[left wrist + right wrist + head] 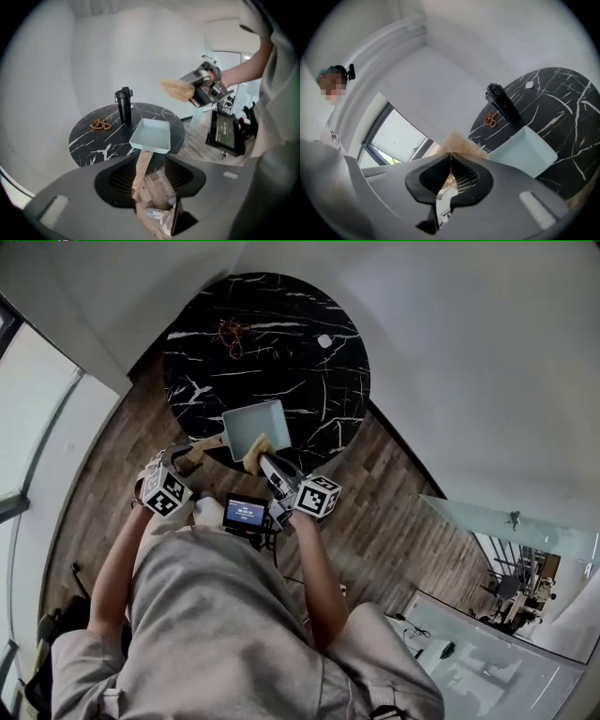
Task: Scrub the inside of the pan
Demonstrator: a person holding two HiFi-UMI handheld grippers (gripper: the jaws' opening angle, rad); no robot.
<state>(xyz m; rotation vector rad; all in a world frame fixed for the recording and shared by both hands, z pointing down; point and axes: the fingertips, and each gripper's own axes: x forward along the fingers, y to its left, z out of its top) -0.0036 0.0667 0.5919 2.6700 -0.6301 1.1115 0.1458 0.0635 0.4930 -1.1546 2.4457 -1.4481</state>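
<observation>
Seen from overhead, a person in a grey top (216, 615) stands at a round table holding two handheld grippers, each carrying one cube of black-and-white square markers, the left cube (166, 491) and the right cube (319, 496). One small lit screen (246, 512) hangs at the person's waist between the cubes; its writing is too small to read. The left gripper (150, 161) points down with its jaws spread wide; the pan's wooden handle (140, 171) shows in the gap between them, nearer the left pad, with bare floor visible on its other side, so it is not clamped. The right gripper (450, 159) has its jaws pressed almost together on one tan, fibrous scrubber (176, 89), which is held in the air above the pan and clear of it. One pale blue square pan (253, 426) lies at the near edge of the single black, white-veined marble table (309, 399), its handle sticking out past the rim toward the person; its inside looks bare. Farther back on the tabletop stand one black bottle (124, 105) and, just beside it, one small cluster of brown beads (100, 124). One small white object (324, 340) lies apart from them toward the far side. Wood-plank flooring (394, 521) surrounds the table, with pale walls behind. No brand or label can be read anywhere.
</observation>
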